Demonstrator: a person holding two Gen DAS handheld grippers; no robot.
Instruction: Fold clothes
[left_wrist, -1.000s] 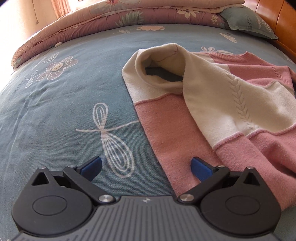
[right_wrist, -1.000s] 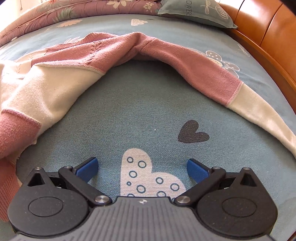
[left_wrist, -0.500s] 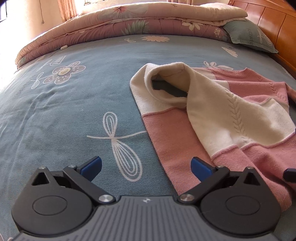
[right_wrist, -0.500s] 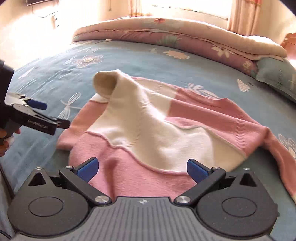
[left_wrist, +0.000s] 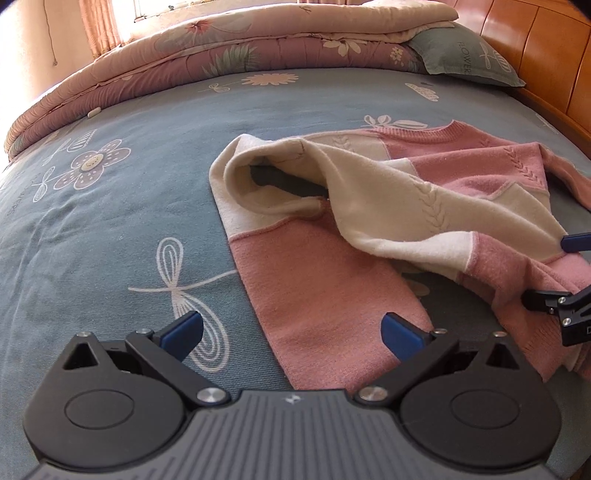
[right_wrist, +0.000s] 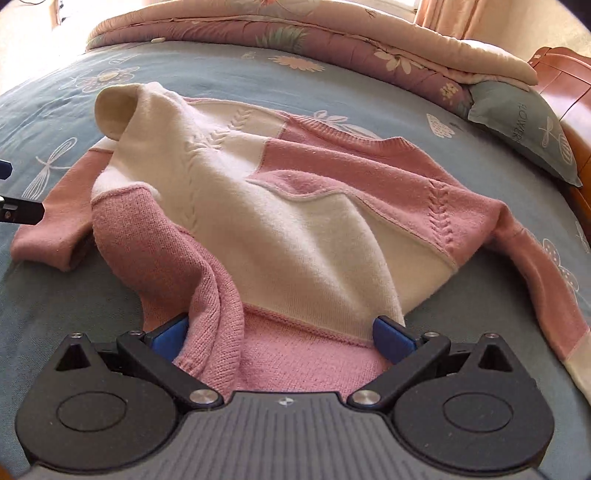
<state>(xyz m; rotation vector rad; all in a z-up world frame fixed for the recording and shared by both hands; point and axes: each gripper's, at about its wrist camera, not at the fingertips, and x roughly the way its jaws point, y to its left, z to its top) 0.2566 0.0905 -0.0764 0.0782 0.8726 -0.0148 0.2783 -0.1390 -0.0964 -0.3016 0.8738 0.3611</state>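
The sweater (right_wrist: 295, 206) has pink and cream blocks, with a knitted leaf-like line pattern. The bed sheet (left_wrist: 122, 221) is grey-blue with white drawings of dragonflies, flowers and hearts. The quilt (left_wrist: 236, 55) is dusty pink and beige with flowers. The pillow (right_wrist: 524, 125) is grey-green. The headboard (left_wrist: 535, 48) is orange-brown wood. Both hand-held grippers are black with blue fingertips (left_wrist: 184, 330).

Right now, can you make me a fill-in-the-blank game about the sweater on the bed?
1. The sweater is pink and ____.
2. It lies on a ____ bedsheet printed with flowers and dragonflies.
3. The right gripper has the sweater's ____ hem between its open fingers.
4. The left gripper is open and holds ____.

Missing words: cream; blue; pink; nothing
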